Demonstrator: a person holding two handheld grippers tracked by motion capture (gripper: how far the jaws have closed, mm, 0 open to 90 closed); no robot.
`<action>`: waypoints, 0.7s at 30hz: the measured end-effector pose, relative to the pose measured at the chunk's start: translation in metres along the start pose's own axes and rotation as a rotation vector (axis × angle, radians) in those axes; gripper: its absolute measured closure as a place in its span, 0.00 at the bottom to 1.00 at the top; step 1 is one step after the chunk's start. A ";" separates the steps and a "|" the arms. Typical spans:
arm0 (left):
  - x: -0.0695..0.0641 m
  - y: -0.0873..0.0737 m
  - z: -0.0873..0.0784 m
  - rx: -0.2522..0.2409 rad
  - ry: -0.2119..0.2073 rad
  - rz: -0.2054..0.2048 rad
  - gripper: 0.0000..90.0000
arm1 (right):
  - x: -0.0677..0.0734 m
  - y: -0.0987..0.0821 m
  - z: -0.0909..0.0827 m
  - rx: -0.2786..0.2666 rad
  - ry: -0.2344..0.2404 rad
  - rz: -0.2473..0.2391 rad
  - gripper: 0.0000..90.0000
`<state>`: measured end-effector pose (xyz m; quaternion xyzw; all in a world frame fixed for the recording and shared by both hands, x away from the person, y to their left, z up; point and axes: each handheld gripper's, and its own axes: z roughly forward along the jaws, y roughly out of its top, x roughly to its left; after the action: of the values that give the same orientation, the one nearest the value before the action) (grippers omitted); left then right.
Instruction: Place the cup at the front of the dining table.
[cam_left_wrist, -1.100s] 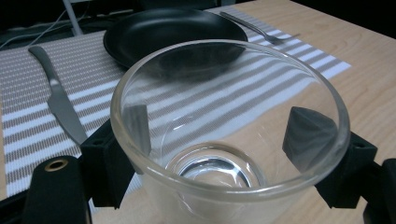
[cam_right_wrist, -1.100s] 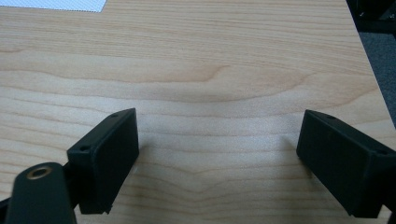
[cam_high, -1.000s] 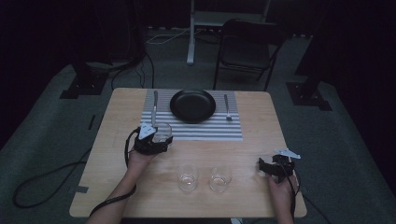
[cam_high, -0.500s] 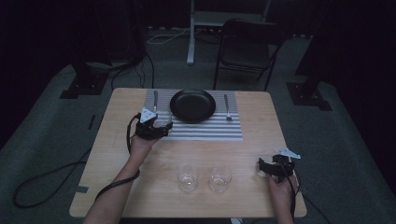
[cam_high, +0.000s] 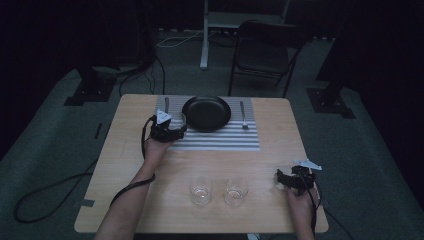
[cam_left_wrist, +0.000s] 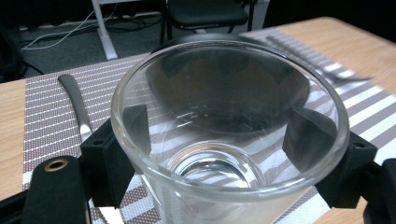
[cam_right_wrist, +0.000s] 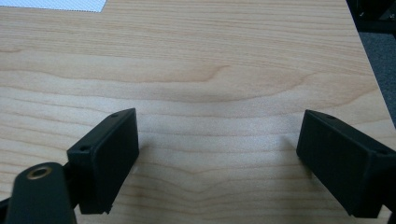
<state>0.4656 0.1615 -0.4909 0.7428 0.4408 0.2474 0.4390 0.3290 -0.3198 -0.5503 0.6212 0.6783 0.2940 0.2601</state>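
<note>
The left tool (cam_left_wrist: 219, 154) pinches a clear glass (cam_left_wrist: 229, 126) over the striped mat (cam_high: 210, 137), just beside the black plate (cam_high: 206, 113). The right tool (cam_right_wrist: 219, 168) is spread wide over the bare tabletop (cam_right_wrist: 196, 60).

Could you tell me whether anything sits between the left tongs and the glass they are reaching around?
Nothing visible does. In the left gripper view the glass already sits between the jaws of the left tongs, one jaw on each side of its wall, above the striped placemat.

Dim room, grey carpet
A black folding chair (cam_high: 262, 47) stands behind the wooden desk (cam_high: 280, 150); cables (cam_high: 180, 40) trail across the floor.
</note>
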 end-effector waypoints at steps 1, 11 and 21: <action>0.001 -0.001 0.003 0.003 -0.001 -0.001 0.23 | 0.000 0.000 0.000 0.000 0.000 0.000 0.14; 0.008 -0.006 0.022 0.017 0.045 -0.027 0.23 | 0.000 0.000 0.000 0.000 0.000 0.000 0.14; 0.006 -0.019 0.032 0.047 0.055 -0.008 0.23 | 0.000 0.000 0.000 0.000 0.000 0.000 0.14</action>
<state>0.4840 0.1571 -0.5235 0.7441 0.4612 0.2558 0.4102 0.3290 -0.3198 -0.5503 0.6212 0.6783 0.2940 0.2601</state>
